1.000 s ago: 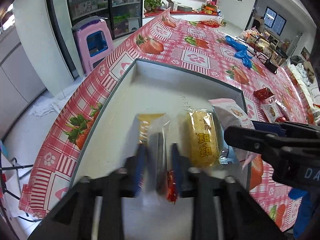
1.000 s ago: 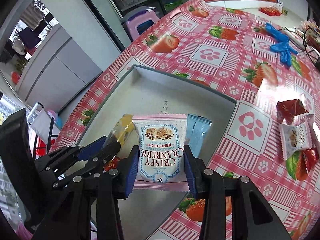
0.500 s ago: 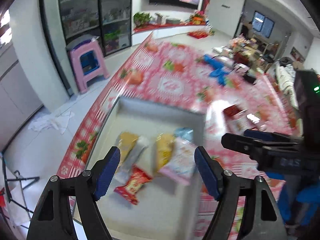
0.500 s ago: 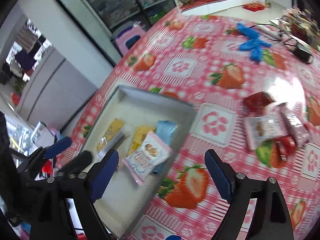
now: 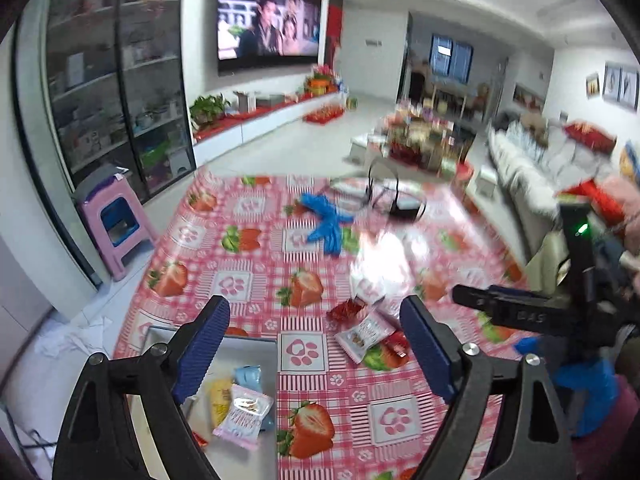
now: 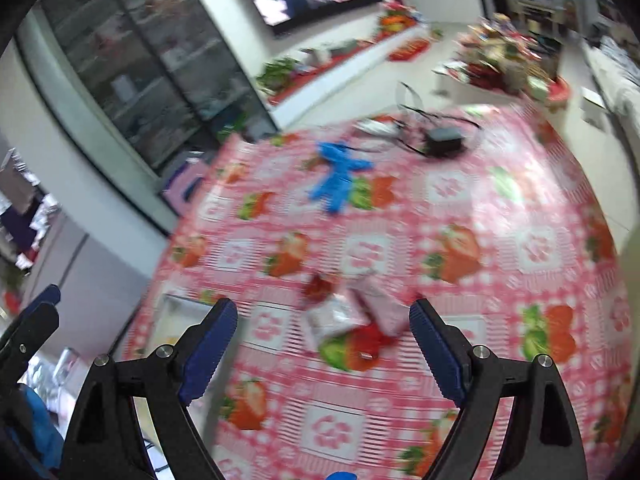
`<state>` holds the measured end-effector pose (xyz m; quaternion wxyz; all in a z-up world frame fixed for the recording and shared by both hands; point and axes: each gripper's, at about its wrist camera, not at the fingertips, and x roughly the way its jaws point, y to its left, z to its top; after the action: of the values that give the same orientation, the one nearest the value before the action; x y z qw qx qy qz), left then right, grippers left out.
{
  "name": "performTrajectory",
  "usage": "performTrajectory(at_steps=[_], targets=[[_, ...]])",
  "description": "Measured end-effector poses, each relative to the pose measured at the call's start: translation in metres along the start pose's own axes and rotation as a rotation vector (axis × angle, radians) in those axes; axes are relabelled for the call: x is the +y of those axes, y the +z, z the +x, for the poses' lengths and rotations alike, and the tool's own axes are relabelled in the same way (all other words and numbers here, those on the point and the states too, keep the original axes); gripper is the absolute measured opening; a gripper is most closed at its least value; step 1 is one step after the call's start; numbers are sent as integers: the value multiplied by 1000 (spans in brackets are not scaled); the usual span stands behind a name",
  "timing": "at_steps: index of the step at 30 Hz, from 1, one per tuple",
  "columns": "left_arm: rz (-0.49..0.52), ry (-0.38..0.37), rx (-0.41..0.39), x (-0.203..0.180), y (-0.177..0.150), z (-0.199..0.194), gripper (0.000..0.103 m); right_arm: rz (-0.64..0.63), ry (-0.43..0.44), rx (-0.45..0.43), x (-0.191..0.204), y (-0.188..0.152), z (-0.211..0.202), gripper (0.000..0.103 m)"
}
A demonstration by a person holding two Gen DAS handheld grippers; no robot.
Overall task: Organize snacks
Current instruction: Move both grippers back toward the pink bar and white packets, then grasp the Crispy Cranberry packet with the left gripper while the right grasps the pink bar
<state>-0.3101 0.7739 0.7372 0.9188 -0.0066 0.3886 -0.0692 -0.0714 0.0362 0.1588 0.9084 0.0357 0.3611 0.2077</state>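
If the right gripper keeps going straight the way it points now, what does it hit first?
Probably the loose pile of snack packets on the strawberry tablecloth, between the open right gripper fingers; blur leaves depth uncertain.

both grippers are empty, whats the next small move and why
Probably lower the right gripper onto the loose packets on the tablecloth. They lie outside the tray, which already holds snacks, and sit right between its open fingers. The left gripper, jaws opening, is empty too.
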Motion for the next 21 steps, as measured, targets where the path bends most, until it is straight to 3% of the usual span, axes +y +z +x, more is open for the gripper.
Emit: performTrajectory(at_steps=[7,13,20,21], targets=[[92,8,197,-33,-58,118,89,-21,-136,149,-40,-24,74,89],[225,44,203,-60,-78,176,89,-127,-222,181,-52,-28,121,89],[248,23,249,-63,-85,224,89,-265,-239,198,-42,-22,159,89],[246,18,252,-64,-85,229,89,-278,-238,201,-41,-21,165,84]])
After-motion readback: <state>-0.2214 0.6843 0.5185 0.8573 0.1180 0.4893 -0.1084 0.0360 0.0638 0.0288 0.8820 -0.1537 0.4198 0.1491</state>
